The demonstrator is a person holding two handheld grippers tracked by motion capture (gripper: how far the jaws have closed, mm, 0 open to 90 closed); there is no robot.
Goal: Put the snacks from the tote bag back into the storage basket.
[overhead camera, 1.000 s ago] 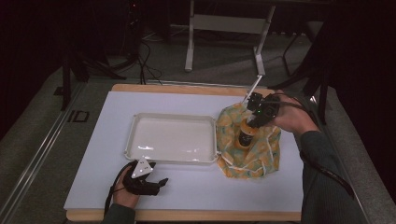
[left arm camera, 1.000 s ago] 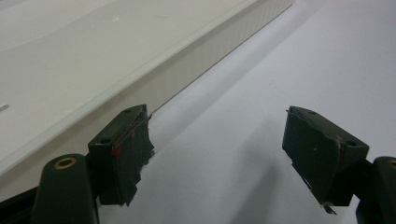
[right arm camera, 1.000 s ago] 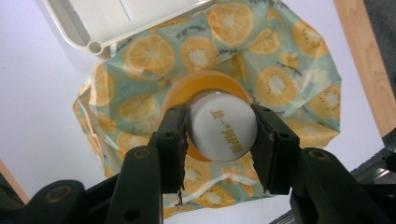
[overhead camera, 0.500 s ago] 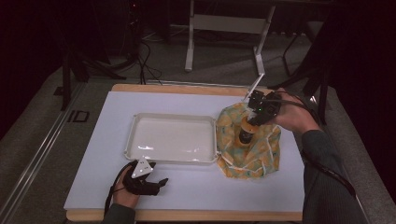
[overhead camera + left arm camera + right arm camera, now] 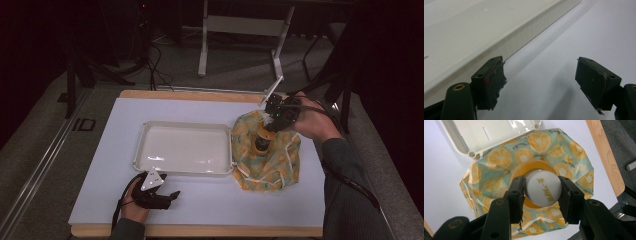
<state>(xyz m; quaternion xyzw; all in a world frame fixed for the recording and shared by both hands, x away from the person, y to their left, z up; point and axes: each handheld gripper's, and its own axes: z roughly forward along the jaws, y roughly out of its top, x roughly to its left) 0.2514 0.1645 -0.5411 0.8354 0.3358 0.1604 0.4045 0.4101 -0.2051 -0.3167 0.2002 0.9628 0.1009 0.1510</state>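
Observation:
An orange bottle [image 5: 261, 142] with a white cap [image 5: 541, 188] stands upright in the mouth of an orange-slice print bag [image 5: 267, 162] at the table's right. My right gripper [image 5: 270, 127] comes down on it from above. Its two black jaws press on either side of the cap in the right gripper view [image 5: 542, 192]. The bag [image 5: 499, 157] spreads out around the bottle. My left gripper [image 5: 170, 196] rests on the table near the front edge, just in front of the white tray [image 5: 186, 173]. Its jaws stand open [image 5: 540, 85] with nothing between them.
The shallow white tray [image 5: 524, 42] lies at mid-table with nothing in it, its right corner [image 5: 474, 152] touching the bag. The table's wooden edge [image 5: 604, 157] runs close behind the bag. A white metal stand [image 5: 240, 25] is on the floor beyond the table.

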